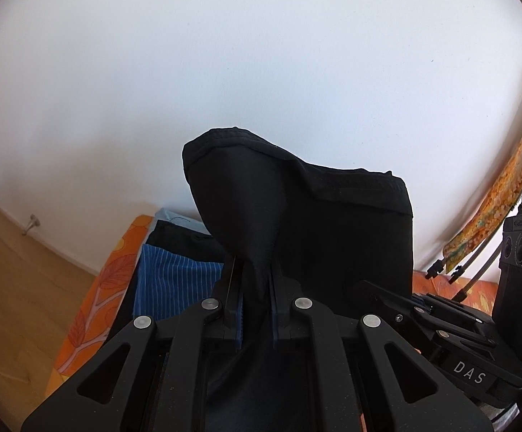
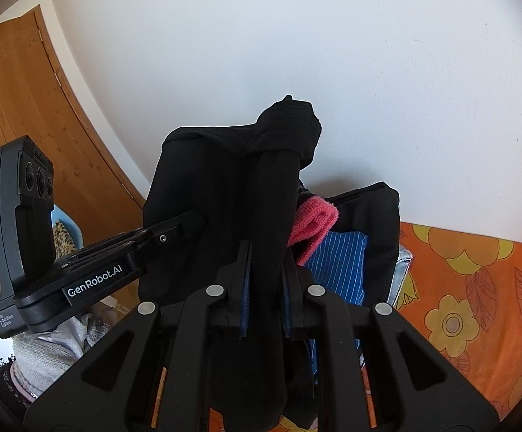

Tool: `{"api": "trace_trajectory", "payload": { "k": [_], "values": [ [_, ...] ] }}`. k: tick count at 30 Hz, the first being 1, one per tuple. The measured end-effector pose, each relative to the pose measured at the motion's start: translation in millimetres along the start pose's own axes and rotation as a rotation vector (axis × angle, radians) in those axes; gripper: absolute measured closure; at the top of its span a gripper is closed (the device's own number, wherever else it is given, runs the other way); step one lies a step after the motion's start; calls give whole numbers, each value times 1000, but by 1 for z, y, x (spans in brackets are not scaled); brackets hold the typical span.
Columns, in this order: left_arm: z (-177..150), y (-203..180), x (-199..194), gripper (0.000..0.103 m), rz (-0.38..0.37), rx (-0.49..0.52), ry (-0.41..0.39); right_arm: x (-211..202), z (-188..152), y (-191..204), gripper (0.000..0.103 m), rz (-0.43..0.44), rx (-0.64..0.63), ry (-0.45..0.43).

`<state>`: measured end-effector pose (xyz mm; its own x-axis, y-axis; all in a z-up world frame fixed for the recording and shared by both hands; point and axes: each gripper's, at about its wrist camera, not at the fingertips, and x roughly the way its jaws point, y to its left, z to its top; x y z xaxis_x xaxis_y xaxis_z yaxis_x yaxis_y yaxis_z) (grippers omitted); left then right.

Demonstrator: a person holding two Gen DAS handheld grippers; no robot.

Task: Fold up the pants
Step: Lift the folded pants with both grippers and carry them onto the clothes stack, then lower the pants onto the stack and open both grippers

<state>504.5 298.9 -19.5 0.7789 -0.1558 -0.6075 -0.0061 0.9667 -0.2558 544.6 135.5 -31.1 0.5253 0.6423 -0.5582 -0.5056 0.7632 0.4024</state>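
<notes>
The black pants [image 1: 318, 223] hang lifted in the air, gripped by both grippers. My left gripper [image 1: 255, 280] is shut on a bunched edge of the pants, whose hem stands up above the fingers. My right gripper [image 2: 266, 273] is shut on another bunch of the same black pants [image 2: 225, 194], which rises above the fingers and droops over. The right gripper also shows at the right of the left wrist view [image 1: 422, 306], and the left gripper at the left of the right wrist view [image 2: 174, 230], both close together and touching the cloth.
An orange flowered bed cover [image 2: 469, 288] lies below. On it sits a stack of folded clothes: a blue striped piece [image 1: 174, 284], a pink cloth [image 2: 314, 223] and dark garments. A white wall [image 1: 261, 72] is ahead, a wooden door [image 2: 19, 100] at the left, a wooden floor [image 1: 16, 288] beside the bed.
</notes>
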Motion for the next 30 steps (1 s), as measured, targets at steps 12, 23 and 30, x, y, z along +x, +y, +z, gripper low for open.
{"api": "trace_trajectory", "payload": {
  "k": [12,23,30],
  "values": [
    [4,23,48,80,70,-42,55,56,0,-56,75,-135,22,83],
    [0,29,-5,80,128,9,1,26,9,-40,49,-262,-186,-77],
    [-28,2,-14,65,49,137,62,71,19,-25,49,-216,-351,35]
  ]
}}
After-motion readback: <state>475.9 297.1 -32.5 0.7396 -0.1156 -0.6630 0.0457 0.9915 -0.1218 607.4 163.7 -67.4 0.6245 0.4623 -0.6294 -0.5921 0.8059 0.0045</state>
